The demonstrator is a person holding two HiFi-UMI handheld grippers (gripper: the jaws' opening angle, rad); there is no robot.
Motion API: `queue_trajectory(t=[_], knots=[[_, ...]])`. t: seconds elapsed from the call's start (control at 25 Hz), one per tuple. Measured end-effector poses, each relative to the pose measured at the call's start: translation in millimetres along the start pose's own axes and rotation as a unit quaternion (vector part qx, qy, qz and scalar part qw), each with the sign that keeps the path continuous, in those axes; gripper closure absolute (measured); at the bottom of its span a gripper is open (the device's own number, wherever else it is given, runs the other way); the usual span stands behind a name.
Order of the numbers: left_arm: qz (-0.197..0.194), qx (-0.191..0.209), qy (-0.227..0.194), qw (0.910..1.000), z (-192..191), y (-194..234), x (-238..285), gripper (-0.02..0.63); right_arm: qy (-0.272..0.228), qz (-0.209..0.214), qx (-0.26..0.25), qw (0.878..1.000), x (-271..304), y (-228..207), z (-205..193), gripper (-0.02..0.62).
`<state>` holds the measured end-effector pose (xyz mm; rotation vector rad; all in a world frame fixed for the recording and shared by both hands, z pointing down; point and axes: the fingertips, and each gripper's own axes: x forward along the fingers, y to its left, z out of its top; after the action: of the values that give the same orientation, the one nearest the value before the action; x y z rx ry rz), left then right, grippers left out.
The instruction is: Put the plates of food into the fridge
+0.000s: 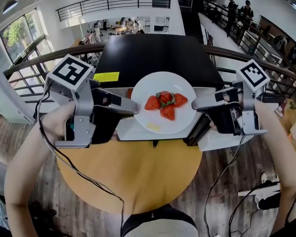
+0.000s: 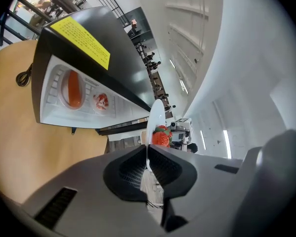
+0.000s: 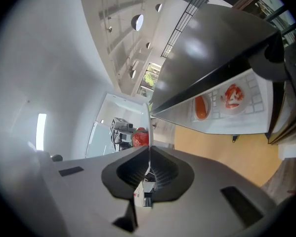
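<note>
Over the table (image 1: 138, 177), the left tongs (image 1: 133, 107) and right tongs (image 1: 196, 104) are each clamped tight on opposite rims of the plate (image 1: 161, 83). They hold it level just before the open fridge (image 1: 155, 53). Such thin edge grips could slip, or the hands could drift apart, tipping the 4 strawberries (image 1: 166, 104) off. Further in, 2 plates (image 2: 63, 88) on the shelf could get knocked.

The fridge (image 1: 157, 53) stands at the table's (image 1: 133, 177) far edge, open toward the person, with two plates (image 2: 72, 89) side by side inside it. Before its opening, over the table, is a third plate (image 1: 160, 83) (strawberries (image 1: 165, 105) at its middle). The left gripper (image 1: 134, 107) is on its left rim and the right gripper (image 1: 195, 104) on its right rim.
</note>
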<state>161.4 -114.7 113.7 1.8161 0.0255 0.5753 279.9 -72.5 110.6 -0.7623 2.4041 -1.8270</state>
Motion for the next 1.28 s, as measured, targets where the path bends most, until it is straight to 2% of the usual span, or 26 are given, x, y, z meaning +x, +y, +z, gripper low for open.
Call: queue_trajectory(t=[0.12,0.32,0.56,0.92,1.28], knots=[[-0.005,0.009,-0.011,0.9999,-11.3,4.2,-0.2,0.584,-0.009,0.014,-0.004,1.000,4.5,-3.0,-12.2,0.575],[0.001,0.024,-0.039,0.9989,-67.7,45.7,-7.7,0.586,-0.028,0.023,-0.014,0.999,39.8,-25.1,-73.5,0.575],[0.013,0.031,-0.071,0.9969,-89.9,82.1,4.9,0.586,-0.050,0.009,-0.027,0.998,53.0,-57.9,-95.6,0.576],[-0.004,-0.017,-0.127,0.9918,-106.5,140.1,23.3,0.584,-0.091,0.004,0.011,0.996,72.7,-109.9,-110.4,0.577],[-0.026,-0.094,-0.198,0.9754,-113.4,205.8,47.1,0.586,-0.174,0.008,0.076,0.982,89.0,-176.3,-118.3,0.577]])
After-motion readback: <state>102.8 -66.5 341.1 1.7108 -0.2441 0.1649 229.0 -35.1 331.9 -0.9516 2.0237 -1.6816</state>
